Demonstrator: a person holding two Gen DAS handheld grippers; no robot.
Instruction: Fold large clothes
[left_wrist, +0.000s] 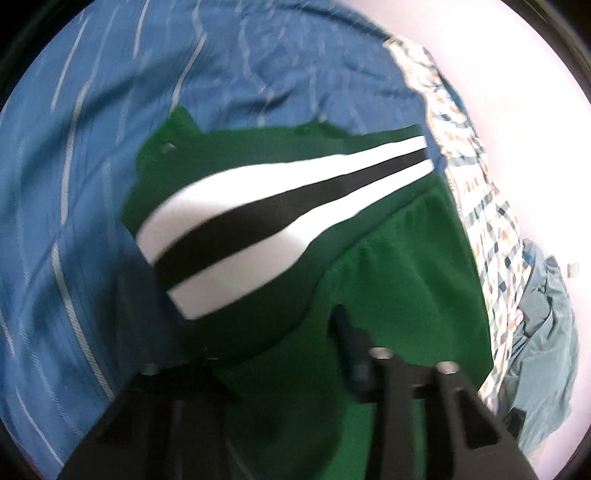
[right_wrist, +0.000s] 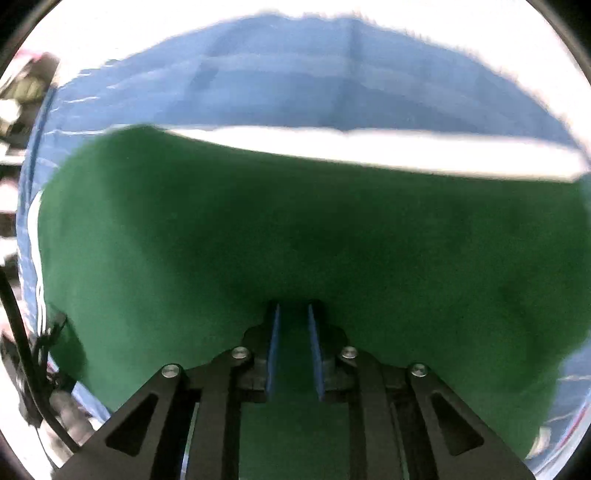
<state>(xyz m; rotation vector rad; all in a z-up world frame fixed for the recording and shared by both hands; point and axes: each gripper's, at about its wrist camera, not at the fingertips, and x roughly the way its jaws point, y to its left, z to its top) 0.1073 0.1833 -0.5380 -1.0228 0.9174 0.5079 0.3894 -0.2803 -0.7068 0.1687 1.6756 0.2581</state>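
Green fabric of the garment (left_wrist: 388, 258) is spread on the blue striped bedsheet (left_wrist: 74, 184). A fold of it is clamped by the left gripper (left_wrist: 295, 354). The right gripper (right_wrist: 294, 321) is pressed into the garment with narrowly parted jaws; whether cloth is pinched cannot be told.

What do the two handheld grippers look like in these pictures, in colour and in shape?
Both are black plastic linkages with triangular cut-outs and round silver screw heads at the joints. The right gripper has two flat, narrow fingers faced with blue pads. On the left gripper only one dark, bluish finger shows, blurred; the other is hidden by green cloth. No hands or sleeves are visible.
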